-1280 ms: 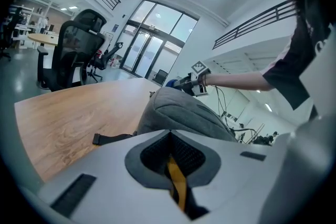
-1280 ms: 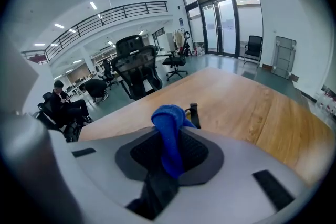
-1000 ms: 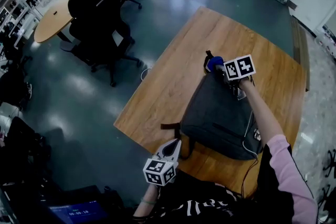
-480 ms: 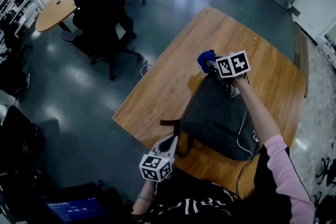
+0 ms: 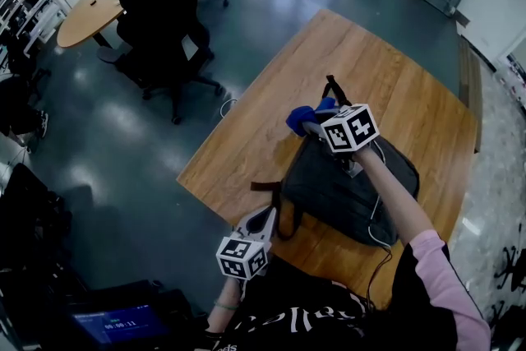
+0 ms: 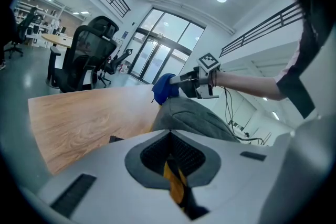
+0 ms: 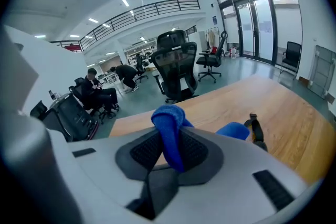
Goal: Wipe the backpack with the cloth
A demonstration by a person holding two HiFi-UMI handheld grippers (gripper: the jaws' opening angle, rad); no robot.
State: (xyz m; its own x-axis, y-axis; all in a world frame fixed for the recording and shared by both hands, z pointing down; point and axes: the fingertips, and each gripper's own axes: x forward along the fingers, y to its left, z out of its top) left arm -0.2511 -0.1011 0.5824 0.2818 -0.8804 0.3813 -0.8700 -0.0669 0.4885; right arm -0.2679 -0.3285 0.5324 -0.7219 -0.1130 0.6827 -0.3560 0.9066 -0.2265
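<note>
The backpack (image 5: 341, 189) lies flat on the table (image 5: 370, 53), near the edge closest to the person. The blue cloth (image 7: 169, 131) is pinched tight in the right hand-held gripper (image 5: 314, 124). It is held at the far end of the backpack, just by the top loop (image 5: 332, 86). The left hand-held gripper (image 6: 170, 163) is pressed together on a thin strap (image 6: 175, 185), yellow and black, at the near end of the backpack.

The backpack looks soft and floppy. It can probably be pushed out of shape, or slid along the smooth wood, when it is rubbed. It is best held by a strap, as is done now, so that it is kept in place.

The cloth looks soft and light and can likely be squashed flat on the fabric. A good bunch of it should be gripped, or it may be pulled out of the jaws. Whether the cloth touches the backpack right now cannot be told.
</note>
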